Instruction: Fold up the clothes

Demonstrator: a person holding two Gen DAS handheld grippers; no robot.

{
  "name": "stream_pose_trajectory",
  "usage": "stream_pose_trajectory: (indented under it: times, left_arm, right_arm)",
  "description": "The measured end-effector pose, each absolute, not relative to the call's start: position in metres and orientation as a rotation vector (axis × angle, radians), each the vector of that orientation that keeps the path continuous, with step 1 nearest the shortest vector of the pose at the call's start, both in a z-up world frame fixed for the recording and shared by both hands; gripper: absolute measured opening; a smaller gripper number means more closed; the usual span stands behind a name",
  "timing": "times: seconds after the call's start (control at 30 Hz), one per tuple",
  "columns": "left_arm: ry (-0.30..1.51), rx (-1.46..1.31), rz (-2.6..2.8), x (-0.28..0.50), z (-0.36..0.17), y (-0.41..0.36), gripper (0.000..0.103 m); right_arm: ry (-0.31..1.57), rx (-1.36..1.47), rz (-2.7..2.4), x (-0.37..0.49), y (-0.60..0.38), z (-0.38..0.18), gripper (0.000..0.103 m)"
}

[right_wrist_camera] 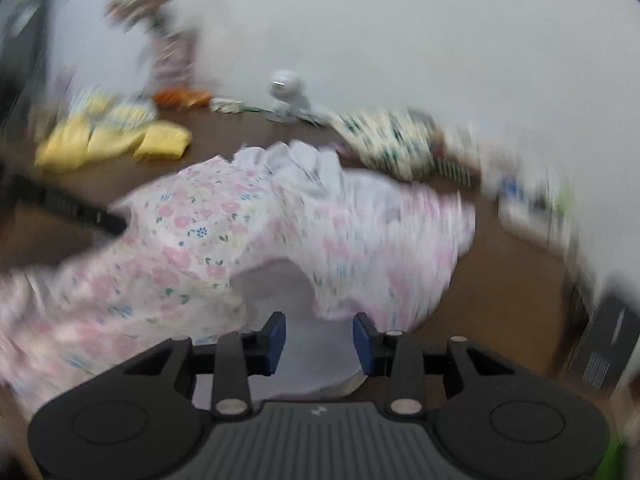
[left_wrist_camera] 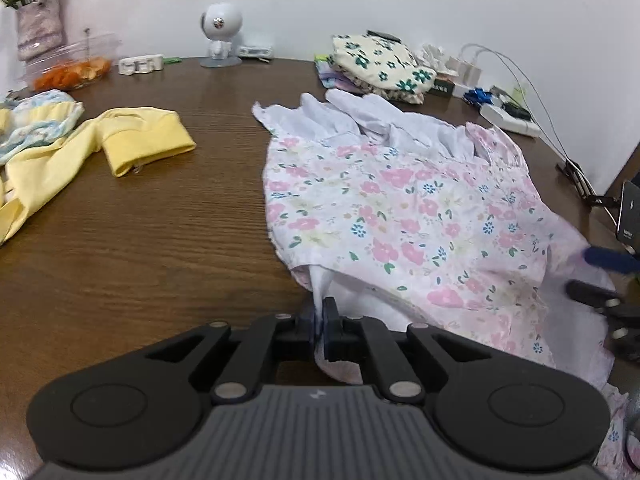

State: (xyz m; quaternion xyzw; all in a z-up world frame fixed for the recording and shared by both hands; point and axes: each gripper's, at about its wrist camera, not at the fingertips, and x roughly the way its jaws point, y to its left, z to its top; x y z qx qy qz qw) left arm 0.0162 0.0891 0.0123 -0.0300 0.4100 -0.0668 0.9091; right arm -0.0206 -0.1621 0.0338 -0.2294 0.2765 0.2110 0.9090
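Note:
A pink floral dress (left_wrist_camera: pixel 400 216) with white ruffled sleeves lies spread on the brown wooden table (left_wrist_camera: pixel 160 232). My left gripper (left_wrist_camera: pixel 323 320) is shut on the dress's near left hem, with white lining bunched between the pads. In the blurred right wrist view the same dress (right_wrist_camera: pixel 224 232) lies below and ahead. My right gripper (right_wrist_camera: pixel 319 340) stands open over its white lining, with nothing between the blue pads (right_wrist_camera: pixel 276 342). The right gripper's fingers (left_wrist_camera: pixel 604 300) show at the right edge of the left wrist view, over the dress's far hem.
A yellow garment (left_wrist_camera: pixel 132 140) and a pale patterned one (left_wrist_camera: pixel 36 120) lie at the left. A folded cream floral cloth (left_wrist_camera: pixel 380 64) sits at the back. A white round gadget (left_wrist_camera: pixel 220 32), a bag of orange items (left_wrist_camera: pixel 72 72), chargers and cables (left_wrist_camera: pixel 508 116) line the far edge.

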Motion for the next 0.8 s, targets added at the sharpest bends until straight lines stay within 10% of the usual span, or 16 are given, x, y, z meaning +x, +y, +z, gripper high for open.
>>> stream_pose_trajectory:
  times: [0.2, 0.27, 0.3, 0.67, 0.8]
  left_arm:
    - [0.866, -0.03, -0.145, 0.019, 0.012, 0.084, 0.003]
    - [0.864, -0.014, -0.138, 0.019, 0.012, 0.082, 0.003]
    - [0.863, -0.006, -0.135, 0.019, 0.012, 0.08, 0.002]
    - [0.871, 0.107, -0.125, 0.018, 0.013, 0.06, 0.005]
    - [0.878, 0.016, -0.219, 0.007, 0.03, 0.072, 0.034]
  right_arm:
    - [0.579, -0.71, 0.435, 0.004, -0.133, 0.027, 0.04]
    - [0.616, -0.686, 0.435, 0.019, -0.132, 0.021, 0.026]
    - [0.637, -0.638, 0.421, 0.026, -0.134, 0.022, 0.0]
    - [0.725, -0.217, 0.186, 0.028, -0.227, 0.035, 0.002]
    - [0.727, -0.233, 0.275, 0.016, -0.233, 0.054, 0.034]
